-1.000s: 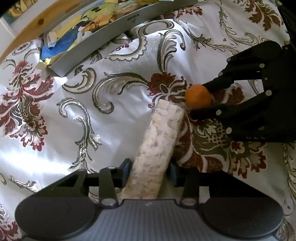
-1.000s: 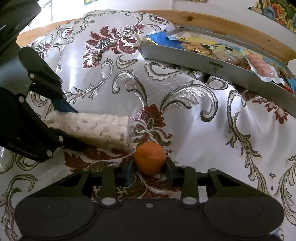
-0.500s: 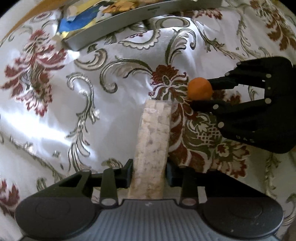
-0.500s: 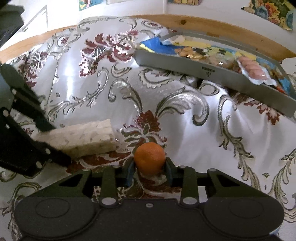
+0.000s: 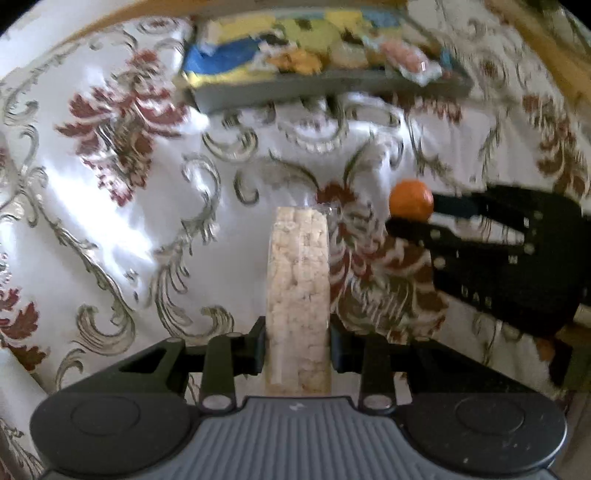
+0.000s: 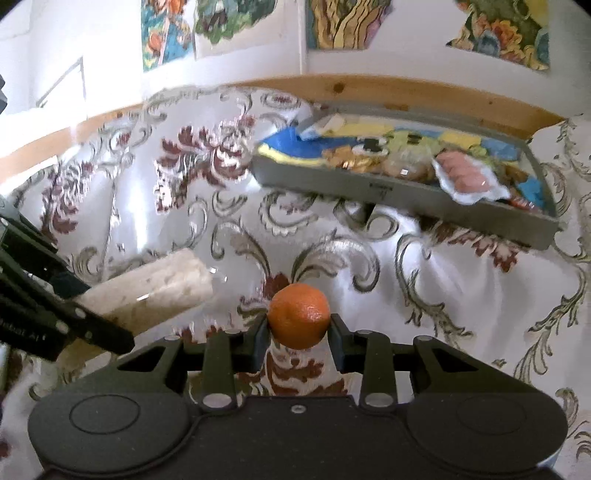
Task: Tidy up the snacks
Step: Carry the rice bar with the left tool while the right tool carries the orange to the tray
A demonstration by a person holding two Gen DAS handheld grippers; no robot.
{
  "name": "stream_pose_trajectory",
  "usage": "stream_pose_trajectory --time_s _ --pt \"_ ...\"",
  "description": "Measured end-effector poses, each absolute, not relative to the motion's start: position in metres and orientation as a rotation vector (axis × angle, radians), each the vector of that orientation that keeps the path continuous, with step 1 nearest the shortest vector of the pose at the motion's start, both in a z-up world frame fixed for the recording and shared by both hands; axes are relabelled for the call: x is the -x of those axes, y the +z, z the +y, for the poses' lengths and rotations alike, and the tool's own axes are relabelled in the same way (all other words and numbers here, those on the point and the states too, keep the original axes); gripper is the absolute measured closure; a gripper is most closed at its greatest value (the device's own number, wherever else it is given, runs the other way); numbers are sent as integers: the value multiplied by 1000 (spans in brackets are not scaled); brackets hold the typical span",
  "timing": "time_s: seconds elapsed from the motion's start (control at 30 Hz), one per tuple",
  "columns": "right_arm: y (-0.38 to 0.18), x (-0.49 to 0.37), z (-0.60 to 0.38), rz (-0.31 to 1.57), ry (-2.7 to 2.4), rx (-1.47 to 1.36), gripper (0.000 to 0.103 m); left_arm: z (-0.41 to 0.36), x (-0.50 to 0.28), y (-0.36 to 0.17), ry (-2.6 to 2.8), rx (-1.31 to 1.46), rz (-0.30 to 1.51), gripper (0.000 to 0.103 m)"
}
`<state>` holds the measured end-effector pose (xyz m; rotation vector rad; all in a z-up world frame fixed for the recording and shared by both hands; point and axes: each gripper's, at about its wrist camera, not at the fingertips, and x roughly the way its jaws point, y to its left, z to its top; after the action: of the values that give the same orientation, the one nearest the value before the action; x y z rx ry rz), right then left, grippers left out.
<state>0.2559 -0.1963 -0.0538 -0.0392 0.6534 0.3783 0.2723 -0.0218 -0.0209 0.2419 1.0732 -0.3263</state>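
Note:
My left gripper (image 5: 297, 341) is shut on a long clear pack of pale rice cakes (image 5: 298, 291), which sticks straight forward above the cloth. My right gripper (image 6: 298, 334) is shut on a small orange mandarin (image 6: 298, 316). In the left wrist view the mandarin (image 5: 411, 199) and the black right gripper (image 5: 413, 211) hang to the right of the pack's far end. In the right wrist view the rice cake pack (image 6: 159, 286) and the left gripper (image 6: 83, 302) are at the left. A grey tray (image 6: 402, 197) full of snack packets lies farther back.
A white cloth with dark red flowers and silver scrolls (image 5: 122, 229) covers the surface. The grey tray (image 5: 332, 86) lies near a wooden edge (image 6: 369, 90). Behind it stands a white wall with colourful pictures (image 6: 343, 22).
Both grippers have risen with their loads and tilted up toward the tray, which now shows fuller and nearer the middle of each view. The rice cake pack has turned from slanted to straight ahead.

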Motion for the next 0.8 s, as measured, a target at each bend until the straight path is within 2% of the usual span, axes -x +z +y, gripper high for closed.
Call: stream_pose_trajectory --time_s 0.23,0.47,0.8 --pt "-27 -268 -206 544 356 16 67 -33 -296 15 -250 -182 890 68" --pt "2 -313 -241 432 264 -29 67 -72 -353 38 -204 -92 741 68" --pt "8 -384 -321 366 62 -104 67 -146 -430 27 -277 -4 690 68"
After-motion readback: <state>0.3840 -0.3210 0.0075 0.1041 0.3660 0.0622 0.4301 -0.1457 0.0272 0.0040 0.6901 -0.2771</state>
